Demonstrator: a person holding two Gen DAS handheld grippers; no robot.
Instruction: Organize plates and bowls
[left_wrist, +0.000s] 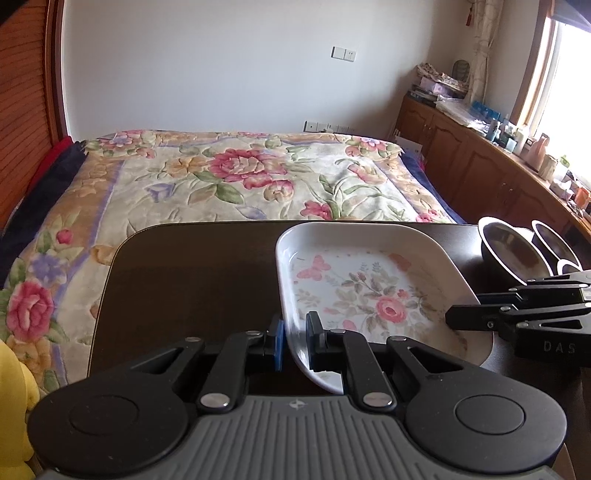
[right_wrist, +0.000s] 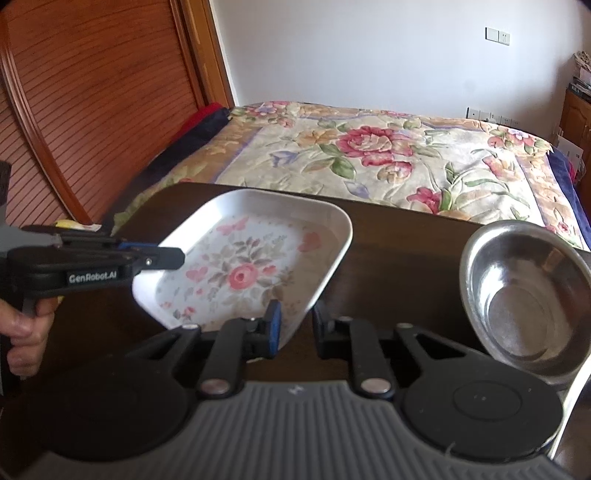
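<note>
A white rectangular plate with a pink flower print (left_wrist: 365, 291) (right_wrist: 255, 266) lies on the dark wooden table (left_wrist: 184, 280). My left gripper (left_wrist: 294, 341) straddles the plate's near left rim, one blue pad outside, one inside, close to the rim. My right gripper (right_wrist: 295, 326) straddles the plate's right corner rim, with a gap on the right side. A steel bowl (right_wrist: 524, 295) stands right of the plate. In the left wrist view two steel bowls (left_wrist: 517, 251) show at the right, and the right gripper's fingers (left_wrist: 491, 317) reach over the plate.
A bed with a floral quilt (left_wrist: 240, 177) lies just beyond the table's far edge. A wooden wardrobe (right_wrist: 92, 103) stands left. Low wooden cabinets (left_wrist: 480, 162) with clutter run along the right wall under a window.
</note>
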